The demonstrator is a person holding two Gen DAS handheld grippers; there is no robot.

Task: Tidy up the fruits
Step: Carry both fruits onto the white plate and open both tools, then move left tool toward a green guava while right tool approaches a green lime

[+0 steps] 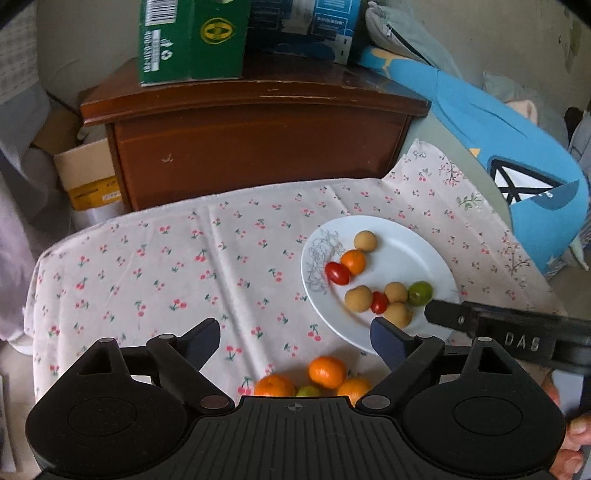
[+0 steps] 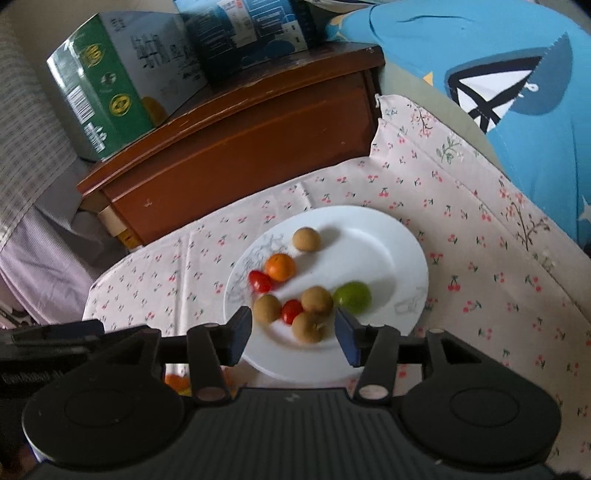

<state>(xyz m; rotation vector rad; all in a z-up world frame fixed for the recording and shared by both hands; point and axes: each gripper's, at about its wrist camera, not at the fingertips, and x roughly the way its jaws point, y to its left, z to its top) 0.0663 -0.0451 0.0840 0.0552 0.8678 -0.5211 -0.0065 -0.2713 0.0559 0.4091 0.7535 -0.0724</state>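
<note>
Left claw [image 1: 295, 341] hangs above the cherry-print cloth [image 1: 166, 266] covering the surface, fingers spread wide, nothing between them. Just below it, at the near edge of the left wrist view, a loose cluster of fruit lies on the cloth: three oranges, the clearest one [image 1: 327, 371] in the middle, and a green fruit [image 1: 308, 391] partly hidden by the claw body.

White plate [image 1: 406, 247] sits on the cloth to the right of the left claw. On it:
- a tan round fruit [image 2: 306, 239] alone toward the far side
- a small orange [image 2: 280, 267] touching a red cherry tomato [image 2: 259, 281]
- a tight group of three tan fruits, nearest one [image 2: 309, 326], with a second cherry tomato [image 2: 291, 311] wedged among them
- a green lime-like fruit [image 2: 352, 297] just beside that group on the right

Right claw [image 2: 293, 332] is over the near rim of the plate, fingers apart, the nearest tan fruit lying between the pads; whether either pad touches it cannot be told, the frame being blurred there. In the left wrist view, the right claw's finger [image 1: 443, 317] reaches in beside the green fruit.

Behind the surface stands a brown wooden cabinet [image 1: 255, 147] carrying a green carton [image 1: 188, 40] and a blue box [image 1: 306, 26]. Blue bedding [image 2: 517, 92] lies to the right.
</note>
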